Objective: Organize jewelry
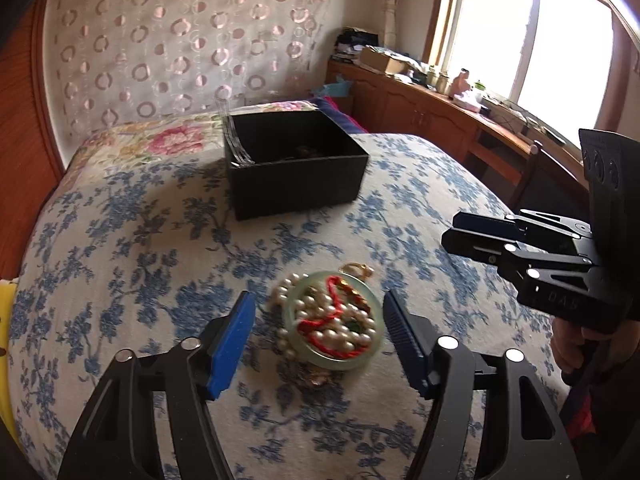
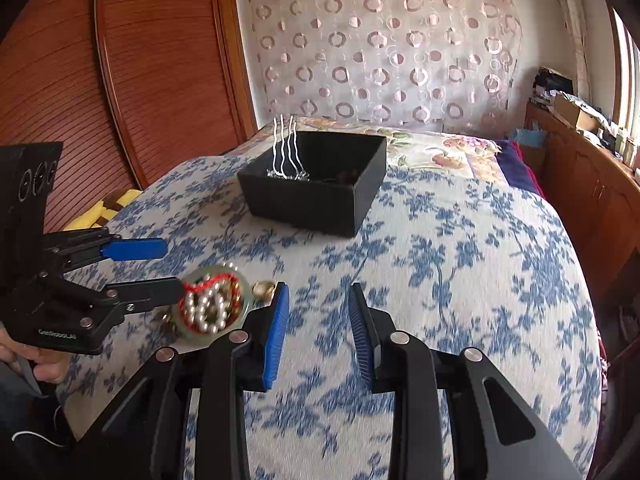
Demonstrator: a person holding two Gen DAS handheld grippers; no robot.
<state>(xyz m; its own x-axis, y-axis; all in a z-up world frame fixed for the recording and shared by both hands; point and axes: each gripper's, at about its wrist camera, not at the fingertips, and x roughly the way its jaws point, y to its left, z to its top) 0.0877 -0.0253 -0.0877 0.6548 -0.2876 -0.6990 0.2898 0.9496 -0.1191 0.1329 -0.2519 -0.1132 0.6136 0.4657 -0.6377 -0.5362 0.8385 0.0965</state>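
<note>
Left wrist view: the left tool (image 1: 318, 334) is spread, its blue pads either side of, not pressing, a blurred heap of pearl beads, red cord and a pale green ring (image 1: 330, 322) on the blue-flowered bedspread (image 1: 120, 240). Beyond it sits an open black square box (image 1: 298, 168), contents dark and unreadable. The right tool (image 1: 460, 236) enters from the right.

Right wrist view: the right tool (image 2: 318, 332), fairly narrow, holds nothing above bare bedspread (image 2: 460, 280). The heap (image 2: 212, 304) lies to its left, partly hidden by the left tool (image 2: 170, 268). Silver wavy hairpins (image 2: 285, 148) stick up from the box (image 2: 316, 192).

Home bedroom, floral bedspread (image 1: 120, 240), curtain (image 2: 380, 48), wooden cabinets (image 1: 420, 108)
</note>
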